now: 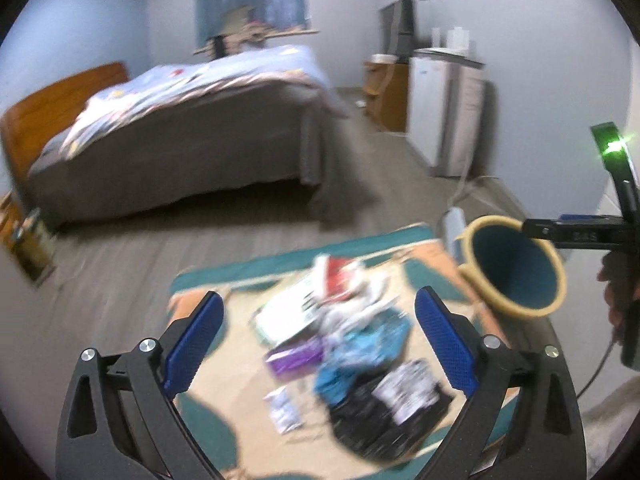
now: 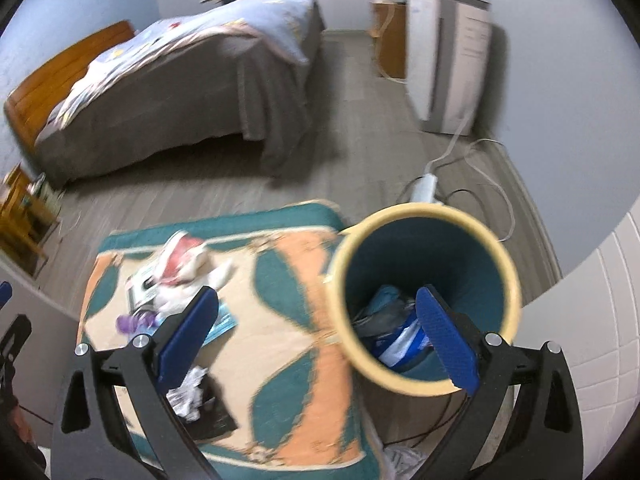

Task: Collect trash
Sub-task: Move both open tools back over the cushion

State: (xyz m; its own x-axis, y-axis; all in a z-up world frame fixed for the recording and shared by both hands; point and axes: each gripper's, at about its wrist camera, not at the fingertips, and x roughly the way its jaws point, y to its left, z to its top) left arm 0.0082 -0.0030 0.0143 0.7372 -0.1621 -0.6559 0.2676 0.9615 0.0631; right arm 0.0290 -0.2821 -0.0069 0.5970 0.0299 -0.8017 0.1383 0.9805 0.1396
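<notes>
While blur smears trash pile (image 1: 340,344) on rug (image 2: 280,360), both grippers (image 1: 318,340) (image 2: 320,332) gape empty; bin (image 2: 424,296) contents half-hidden.

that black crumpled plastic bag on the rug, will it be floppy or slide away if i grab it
The black crumpled plastic bag looks thin and wrinkled, so it will probably sag rather than hold shape. It seems light, likely shifting on the patterned rug if nudged. The white label on it may come up with it.

Motion blur leaves no lettering legible: print on the black-and-white plastic wrapper (image 1: 404,394) amid rug litter stays unreadable.
</notes>
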